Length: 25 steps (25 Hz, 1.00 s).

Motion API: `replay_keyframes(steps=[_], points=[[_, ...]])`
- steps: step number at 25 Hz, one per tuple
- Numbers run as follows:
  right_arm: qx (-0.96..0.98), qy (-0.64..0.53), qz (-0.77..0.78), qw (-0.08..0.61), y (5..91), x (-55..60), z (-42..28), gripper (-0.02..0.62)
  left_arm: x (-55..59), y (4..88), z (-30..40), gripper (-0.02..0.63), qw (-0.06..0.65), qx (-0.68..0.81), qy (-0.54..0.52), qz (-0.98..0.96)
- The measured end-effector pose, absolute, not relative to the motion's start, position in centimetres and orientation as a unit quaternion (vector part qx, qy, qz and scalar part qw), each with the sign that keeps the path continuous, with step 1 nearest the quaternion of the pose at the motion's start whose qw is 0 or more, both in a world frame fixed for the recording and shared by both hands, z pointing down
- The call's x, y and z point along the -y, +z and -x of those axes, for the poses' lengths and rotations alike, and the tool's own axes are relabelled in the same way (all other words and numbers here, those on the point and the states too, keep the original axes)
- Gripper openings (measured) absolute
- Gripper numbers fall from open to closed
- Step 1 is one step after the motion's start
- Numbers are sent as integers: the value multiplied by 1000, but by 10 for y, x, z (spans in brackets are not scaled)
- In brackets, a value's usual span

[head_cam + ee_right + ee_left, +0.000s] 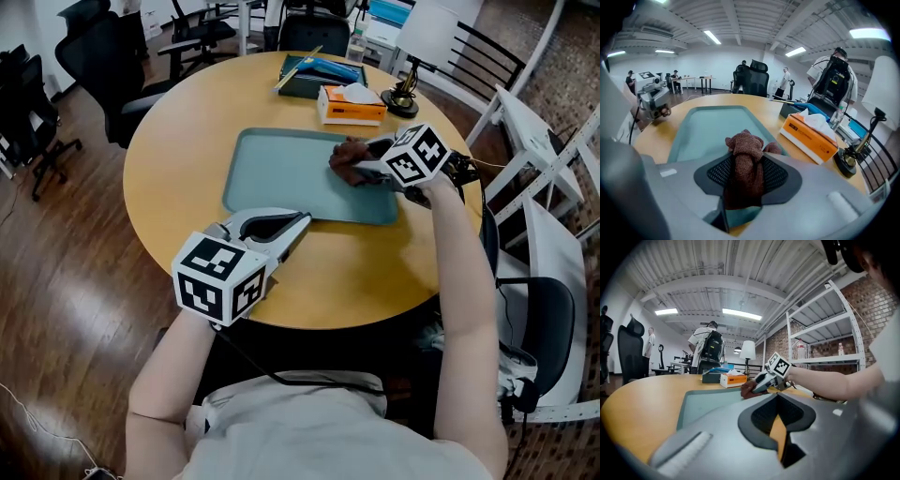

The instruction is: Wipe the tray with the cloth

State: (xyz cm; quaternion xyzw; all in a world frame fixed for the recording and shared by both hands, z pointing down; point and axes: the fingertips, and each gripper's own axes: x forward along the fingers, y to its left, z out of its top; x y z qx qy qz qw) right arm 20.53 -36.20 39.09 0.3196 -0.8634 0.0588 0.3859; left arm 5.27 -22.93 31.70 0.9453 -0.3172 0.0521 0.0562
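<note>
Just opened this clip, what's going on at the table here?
A person at a round wooden table holds a gripper in each hand. The right gripper is shut on a brown cloth and presses it onto the right end of the teal tray, apparently mid-wipe. The left gripper is shut with nothing in it, low over the table by the tray's near edge. An orange tissue box sits beyond the tray.

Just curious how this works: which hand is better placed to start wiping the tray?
Right. The right gripper holds the brown cloth over the tray, at its right end. The left gripper is empty and off the tray.
</note>
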Motion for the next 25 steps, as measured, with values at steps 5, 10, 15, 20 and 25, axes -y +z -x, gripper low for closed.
replay_keyframes(steps=[5,10,15,20,25], points=[[883,55,-270,381,392,316,-192,161,232,320,-50,2,71,323,43,-943],[894,38,-232,382,391,287,-176,162,233,320,-46,2,72,329,40,-941],[891,18,-224,396,397,286,-184,163,243,333,-55,2,74,333,37,-939],[898,13,-209,388,390,266,-168,163,231,334,-55,2,79,335,47,-938],[905,-6,-175,387,387,269,-139,163,230,330,-45,2,73,343,52,-935]])
